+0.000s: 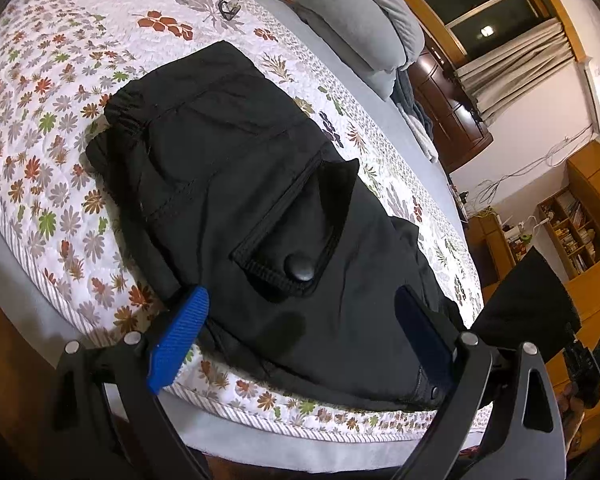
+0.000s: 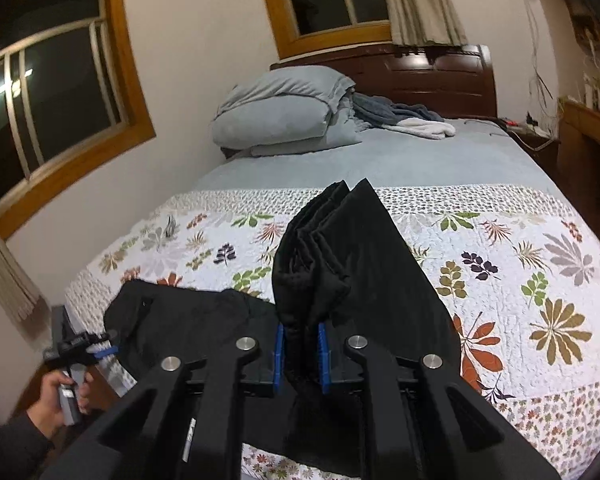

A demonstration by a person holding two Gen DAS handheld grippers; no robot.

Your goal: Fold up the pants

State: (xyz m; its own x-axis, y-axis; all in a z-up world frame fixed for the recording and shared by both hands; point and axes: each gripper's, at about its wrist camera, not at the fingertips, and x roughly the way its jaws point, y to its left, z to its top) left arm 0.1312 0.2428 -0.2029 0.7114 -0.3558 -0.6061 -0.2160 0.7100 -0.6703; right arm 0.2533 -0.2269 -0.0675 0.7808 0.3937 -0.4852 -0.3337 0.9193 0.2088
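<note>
The right gripper (image 2: 301,354) pinches bunched pants (image 2: 340,264) lifted just ahead of it over the bed (image 2: 520,264). The left gripper (image 1: 300,332) gapes wide, empty. The thick bunch might slip out.

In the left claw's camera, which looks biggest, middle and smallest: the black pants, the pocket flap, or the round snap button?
Largest to smallest, as they look in the left wrist view:
1. black pants, spread across the flowery quilt
2. pocket flap
3. round snap button, sitting on the flap

All three lie together, so nearness hardly changes the order.
</note>
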